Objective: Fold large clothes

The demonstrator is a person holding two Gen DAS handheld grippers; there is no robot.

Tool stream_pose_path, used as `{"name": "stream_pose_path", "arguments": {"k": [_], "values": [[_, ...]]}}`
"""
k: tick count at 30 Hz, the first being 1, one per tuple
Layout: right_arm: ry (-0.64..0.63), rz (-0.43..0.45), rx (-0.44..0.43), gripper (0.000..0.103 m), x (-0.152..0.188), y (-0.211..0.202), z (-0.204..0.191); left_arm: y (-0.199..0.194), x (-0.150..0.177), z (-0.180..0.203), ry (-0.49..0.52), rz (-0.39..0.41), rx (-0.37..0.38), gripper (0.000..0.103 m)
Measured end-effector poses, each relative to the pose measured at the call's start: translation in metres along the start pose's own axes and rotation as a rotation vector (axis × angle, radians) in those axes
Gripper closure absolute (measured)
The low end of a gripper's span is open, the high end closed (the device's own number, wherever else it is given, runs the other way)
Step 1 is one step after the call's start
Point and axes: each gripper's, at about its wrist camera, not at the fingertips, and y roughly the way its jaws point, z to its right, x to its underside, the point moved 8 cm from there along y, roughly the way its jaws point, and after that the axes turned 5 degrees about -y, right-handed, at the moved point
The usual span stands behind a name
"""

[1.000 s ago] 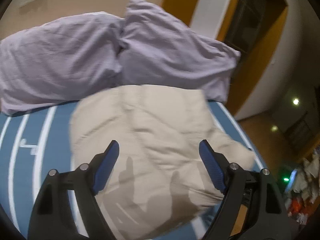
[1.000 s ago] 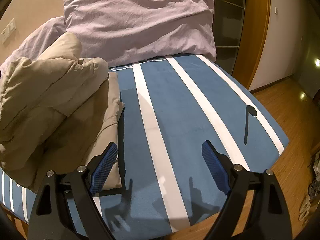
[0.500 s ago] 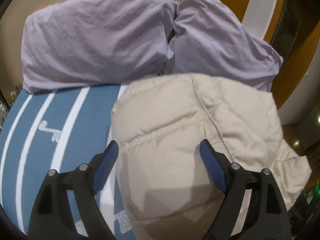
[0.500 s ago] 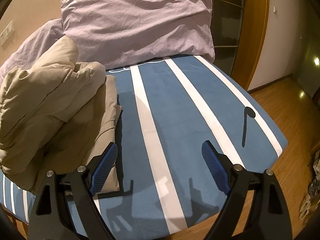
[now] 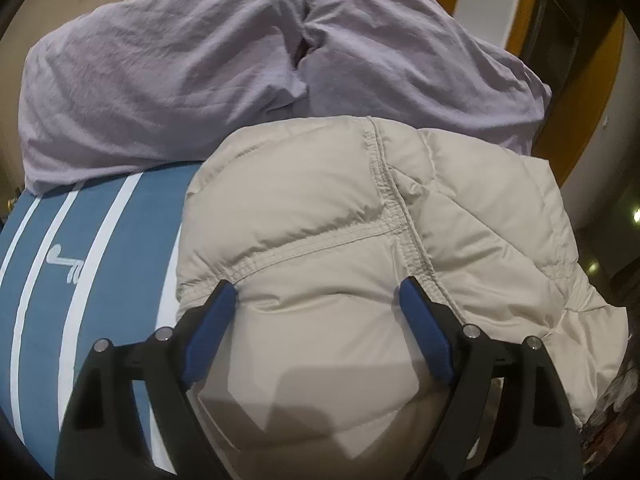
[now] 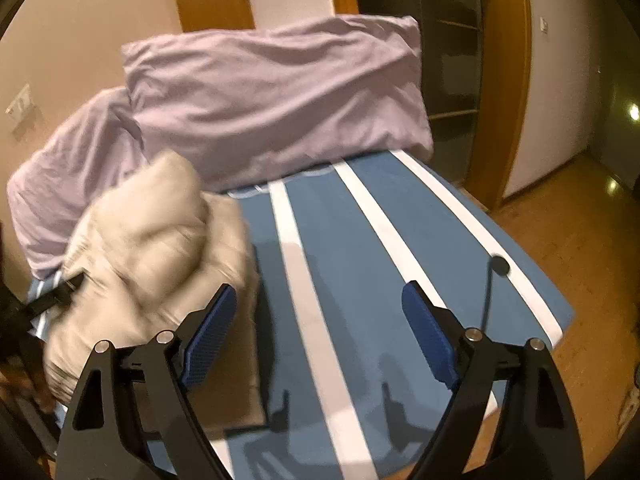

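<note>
A beige padded jacket (image 5: pixel 340 200) lies bunched on the blue bed cover (image 5: pixel 92 280) with white stripes. My left gripper (image 5: pixel 317 284) is low over the jacket with its jaws wide. Both blue fingertips rest against the puffy fabric, which bulges up between them without being pinched. In the right wrist view the jacket (image 6: pixel 160 240) is a blurred heap at the left. My right gripper (image 6: pixel 319 288) hangs above the bare bed cover (image 6: pixel 360 240) beside it. Its jaws are closing a little, still wide, with nothing between them.
Two lilac pillows (image 5: pixel 160 80) (image 5: pixel 400 60) lean on the wall behind the jacket. The bed's right edge (image 6: pixel 532 280) drops to a wooden floor (image 6: pixel 580 260). A dark wardrobe opening (image 6: pixel 440 40) with a wooden frame stands past the pillows.
My left gripper has come down onto the jacket, which now fills the space between its fingers. My right gripper has lifted, and the jacket heap looks blurred and farther away in its view.
</note>
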Motion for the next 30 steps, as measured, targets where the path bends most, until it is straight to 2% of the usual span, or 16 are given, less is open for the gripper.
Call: {"name": "stream_pose_path", "arguments": {"k": [12,16,24,30], "values": [[-0.133,0.028,-0.169,0.042,-0.039,0.015,-0.090,0.006,0.006,0.010,0.046,0.030,-0.005,0.019],[-0.176,0.041,-0.197,0.043,-0.052,0.021,-0.117,0.007,0.007,0.010,0.045,0.034,-0.004,0.019],[-0.238,0.031,-0.191,0.043,-0.068,0.048,-0.148,0.010,0.009,0.012,0.040,0.035,0.008,0.019],[-0.253,0.004,-0.139,0.043,-0.065,0.075,-0.144,0.010,0.009,0.011,0.035,0.034,0.017,0.019]]}}
